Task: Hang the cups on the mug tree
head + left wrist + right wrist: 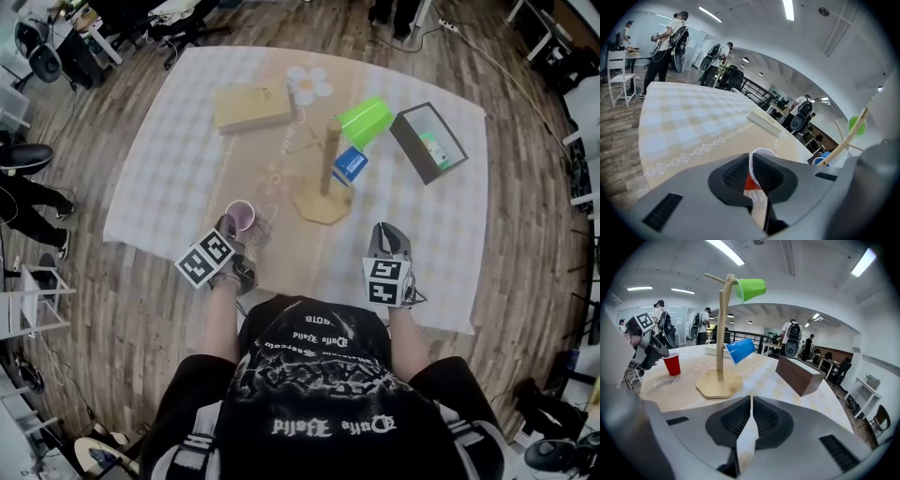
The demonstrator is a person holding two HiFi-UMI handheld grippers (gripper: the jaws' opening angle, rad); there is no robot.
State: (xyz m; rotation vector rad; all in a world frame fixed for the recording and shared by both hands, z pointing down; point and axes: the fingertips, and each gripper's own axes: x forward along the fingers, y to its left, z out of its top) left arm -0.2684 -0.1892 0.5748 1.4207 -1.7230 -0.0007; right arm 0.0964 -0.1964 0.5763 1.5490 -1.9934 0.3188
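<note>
Slanting downward, the left gripper (751, 174) clamps the red cup (241, 215).

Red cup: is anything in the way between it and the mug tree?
No, nothing visible. The left gripper pinches the red cup by its rim, and only tablecloth lies between it and the mug tree.

Mug tree (324, 183) centre of table (169, 159); loose cup (240, 216) front-left; open box (428, 142) right; flat box (251, 106) behind-left.

red cup (240, 216) upright nr mug tree (325, 178), green cup (365, 121), blue cup (350, 164) hung
</note>
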